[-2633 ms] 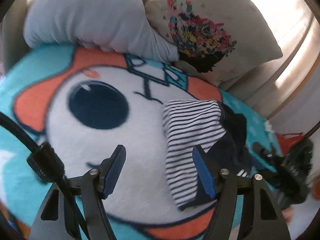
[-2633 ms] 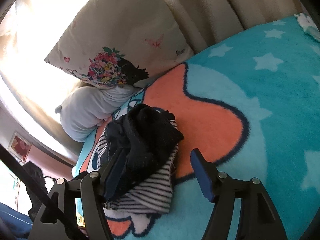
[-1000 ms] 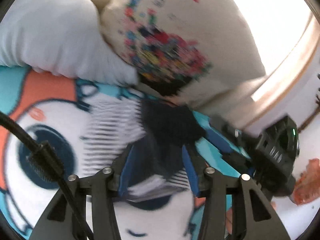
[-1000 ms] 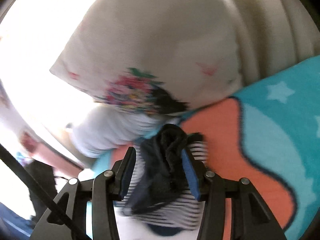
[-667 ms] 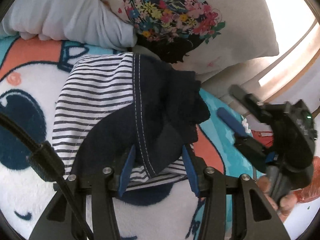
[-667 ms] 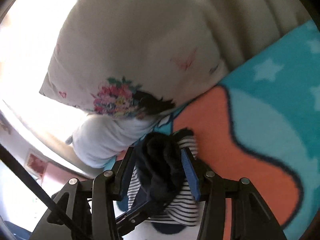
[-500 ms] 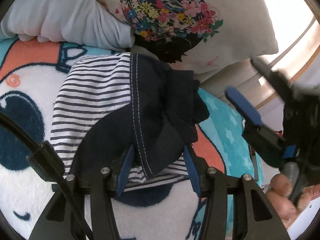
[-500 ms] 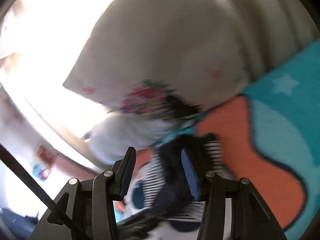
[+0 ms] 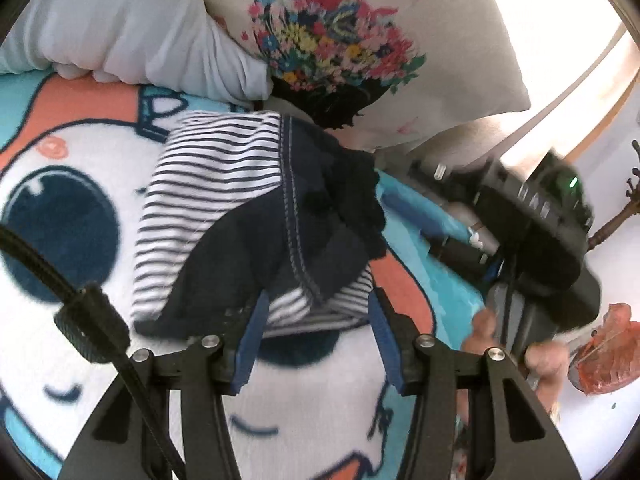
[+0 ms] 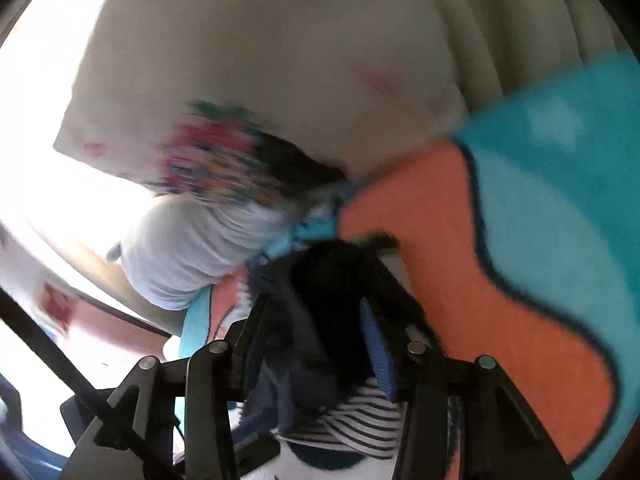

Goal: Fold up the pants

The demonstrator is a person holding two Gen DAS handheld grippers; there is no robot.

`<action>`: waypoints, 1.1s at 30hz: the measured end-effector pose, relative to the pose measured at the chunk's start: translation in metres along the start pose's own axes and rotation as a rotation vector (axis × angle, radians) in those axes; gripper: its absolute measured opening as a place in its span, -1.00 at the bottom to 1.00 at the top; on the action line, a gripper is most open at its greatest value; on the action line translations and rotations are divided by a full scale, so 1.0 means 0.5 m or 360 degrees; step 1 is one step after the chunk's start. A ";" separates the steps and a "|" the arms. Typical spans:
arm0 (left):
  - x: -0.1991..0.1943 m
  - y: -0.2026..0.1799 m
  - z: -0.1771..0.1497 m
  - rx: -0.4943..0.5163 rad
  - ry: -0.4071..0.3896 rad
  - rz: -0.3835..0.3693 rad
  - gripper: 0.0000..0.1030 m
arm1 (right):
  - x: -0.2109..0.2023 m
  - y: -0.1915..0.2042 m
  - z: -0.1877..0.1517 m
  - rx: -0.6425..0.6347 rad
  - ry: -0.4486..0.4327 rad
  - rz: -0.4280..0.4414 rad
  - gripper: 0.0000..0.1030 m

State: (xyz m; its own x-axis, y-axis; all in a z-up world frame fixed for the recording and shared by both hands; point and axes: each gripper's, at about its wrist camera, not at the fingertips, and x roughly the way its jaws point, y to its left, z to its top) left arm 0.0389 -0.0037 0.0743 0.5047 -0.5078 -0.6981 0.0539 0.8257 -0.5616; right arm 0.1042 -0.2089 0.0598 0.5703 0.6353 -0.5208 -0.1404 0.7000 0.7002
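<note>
Two grippers meet at the pants (image 9: 256,216), a folded bundle lying on the blanket (image 9: 80,152), near the flower pillow (image 9: 360,40). Left gripper (image 9: 316,336) has its blue fingers around the near edge of the pants, squeezing it. Right gripper (image 10: 316,344) is blurry, with dark cloth between its fingers; I cannot tell if it pinches.

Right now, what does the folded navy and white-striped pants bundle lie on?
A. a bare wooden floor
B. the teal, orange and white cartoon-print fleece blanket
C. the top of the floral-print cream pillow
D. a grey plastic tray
B: the folded navy and white-striped pants bundle rests on the teal, orange and white cartoon-print fleece blanket, just in front of the floral-print cream pillow.
</note>
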 end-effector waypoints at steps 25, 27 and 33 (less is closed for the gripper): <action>-0.146 -0.027 -0.039 0.0212 -0.0378 0.0447 0.21 | 0.037 0.044 -0.072 -0.0194 -0.0058 -0.0110 0.04; -0.153 -0.036 -0.044 0.0231 -0.0393 0.0471 0.22 | 0.062 0.030 -0.087 -0.0233 0.0004 -0.0287 0.03; -0.194 -0.074 -0.070 0.0328 -0.0580 0.0644 0.45 | -0.014 0.035 -0.113 -0.0276 -0.0092 -0.0315 0.09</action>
State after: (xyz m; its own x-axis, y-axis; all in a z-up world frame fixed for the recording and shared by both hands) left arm -0.0421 0.0064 0.1470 0.7820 -0.0548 -0.6209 -0.0569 0.9857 -0.1587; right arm 0.0521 -0.1826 0.0480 0.6451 0.4641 -0.6070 -0.1551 0.8574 0.4907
